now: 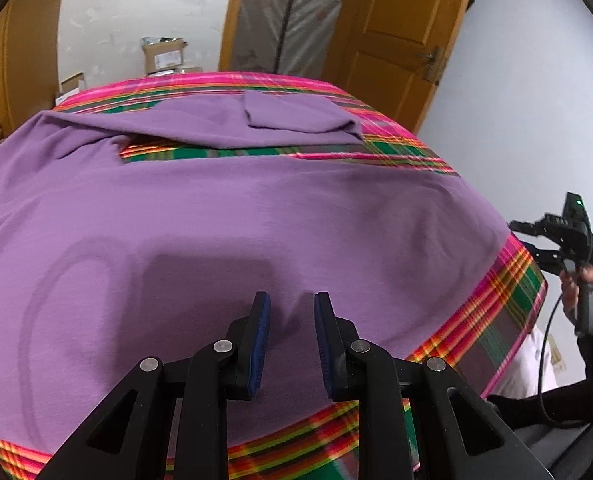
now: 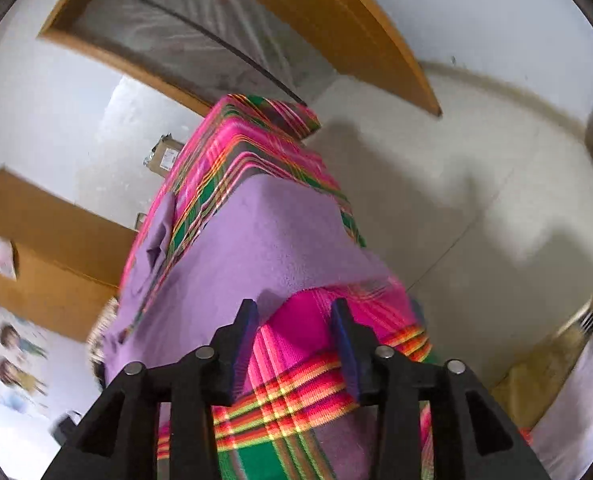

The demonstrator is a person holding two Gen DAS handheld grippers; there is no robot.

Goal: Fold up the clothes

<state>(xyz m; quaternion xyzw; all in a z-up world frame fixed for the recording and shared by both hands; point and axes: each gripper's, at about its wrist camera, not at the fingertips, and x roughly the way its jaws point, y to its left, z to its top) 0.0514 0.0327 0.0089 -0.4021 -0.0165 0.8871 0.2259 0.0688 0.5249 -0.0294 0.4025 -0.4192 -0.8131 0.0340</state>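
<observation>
A purple garment [image 1: 232, 216] lies spread over a table with a pink, green and orange plaid cloth [image 1: 496, 304]. One sleeve [image 1: 280, 120] is folded across the far side. My left gripper [image 1: 292, 308] is open and empty, hovering just above the garment near its front hem. My right gripper [image 2: 294, 312] is open and empty at the table's right corner, over the plaid cloth [image 2: 296, 380], beside the garment's edge [image 2: 272, 240]. In the left wrist view the right gripper [image 1: 536, 240] shows off the table's right edge, held in a hand.
Cardboard boxes [image 1: 164, 56] stand against the back wall beyond the table. A wooden door [image 1: 400, 32] and a curtained doorway [image 1: 288, 12] lie behind. Pale floor [image 2: 476, 208] runs to the right of the table. A black cable [image 1: 544, 360] hangs from the right gripper.
</observation>
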